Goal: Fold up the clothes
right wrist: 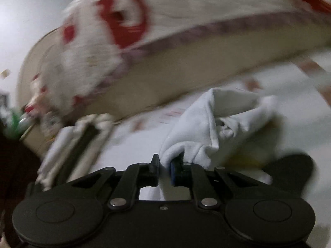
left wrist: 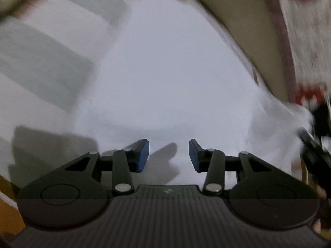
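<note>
Garment: a white cloth (right wrist: pixel 223 124), plain and soft, bunched into a raised fold straight ahead of the right gripper (right wrist: pixel 164 168); its loose end stands up and curls over just beyond the fingertips, while the rest spreads flat under and around the left gripper (left wrist: pixel 169 155).
Right tongs: nearly together, clamped on a gathered edge of the white cloth, which fills the narrow gap between the pads and drapes off to the right of them.
Left tongs: apart, nothing between the pads; they hover over an open stretch of the white cloth, their shadow falling on it just ahead of the fingers.
Where the cloth lies: on a bed sheet (left wrist: pixel 51 41) with pale grey-green stripes, seen up and to the left of the left tongs.
Farther out: a quilt (right wrist: pixel 165 10) with red motifs and a purple trim lies beyond the right tongs, across the top of that view; it also shows at the far right edge of the left view. A tan band of bedding runs under its trim.
Sharpness: both views are smeared, so fine creases and the garment's outline cannot be made out.
Step in hand: my reading is a fold being started, with one pinched edge lifted off the bed while the other side is not yet gripped.
Next move calls for: the left tongs to close on a matching edge, then both carrying the cloth over evenly so the layers land square and no slack bunches at the crease.
</note>
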The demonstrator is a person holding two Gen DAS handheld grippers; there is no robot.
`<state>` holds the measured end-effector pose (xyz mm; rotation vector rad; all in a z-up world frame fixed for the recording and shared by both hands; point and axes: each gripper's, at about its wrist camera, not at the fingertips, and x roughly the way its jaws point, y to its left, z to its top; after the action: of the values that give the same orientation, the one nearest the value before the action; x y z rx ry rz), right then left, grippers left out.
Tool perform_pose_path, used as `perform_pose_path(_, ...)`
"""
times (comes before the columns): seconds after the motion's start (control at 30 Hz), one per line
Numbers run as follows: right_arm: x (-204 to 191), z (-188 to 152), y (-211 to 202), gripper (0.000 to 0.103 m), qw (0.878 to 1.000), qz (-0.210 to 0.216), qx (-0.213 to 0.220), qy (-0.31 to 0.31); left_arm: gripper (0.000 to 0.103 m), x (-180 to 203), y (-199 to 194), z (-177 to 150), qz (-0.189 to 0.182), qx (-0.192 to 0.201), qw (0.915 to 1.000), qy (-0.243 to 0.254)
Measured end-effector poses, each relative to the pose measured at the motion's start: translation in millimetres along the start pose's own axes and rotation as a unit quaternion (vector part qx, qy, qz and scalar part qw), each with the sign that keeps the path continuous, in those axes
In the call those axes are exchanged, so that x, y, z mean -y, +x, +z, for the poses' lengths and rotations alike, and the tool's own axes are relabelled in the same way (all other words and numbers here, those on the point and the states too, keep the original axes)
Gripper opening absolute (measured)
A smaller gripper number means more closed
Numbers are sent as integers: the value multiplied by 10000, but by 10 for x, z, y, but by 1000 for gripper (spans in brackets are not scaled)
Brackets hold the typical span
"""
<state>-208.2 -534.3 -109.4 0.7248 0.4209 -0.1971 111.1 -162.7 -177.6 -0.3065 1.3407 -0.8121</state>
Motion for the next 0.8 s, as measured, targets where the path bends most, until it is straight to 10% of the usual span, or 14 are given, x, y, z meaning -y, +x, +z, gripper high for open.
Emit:
perform_pose_path(0.13,-688,225,350,11,9919,1063,-537,-450,44,-264,-284,228,-421,713,9956,-440)
perform_pose_path(0.27,-1286,85,917,8,9687,1659,-1494,-1087,44,-426,-227,223,-950,579,9918,-635)
perform_pose_path(0.47,-1353,-712,1603,12,9440,713,-2705,-1749,46,-451,-120,206,-1179,451,9901,-620)
perform_pose_path(0.67,-1352,-888,1185,45,9380,452,-2376,-2482,46,-404,-89,178,-1129,250,9921,-478)
perform_pose_path(0.8,-1419,-955,994,46,9061,126,-2311,-3540,50,-323,-49,190,-985,241,9945,-257)
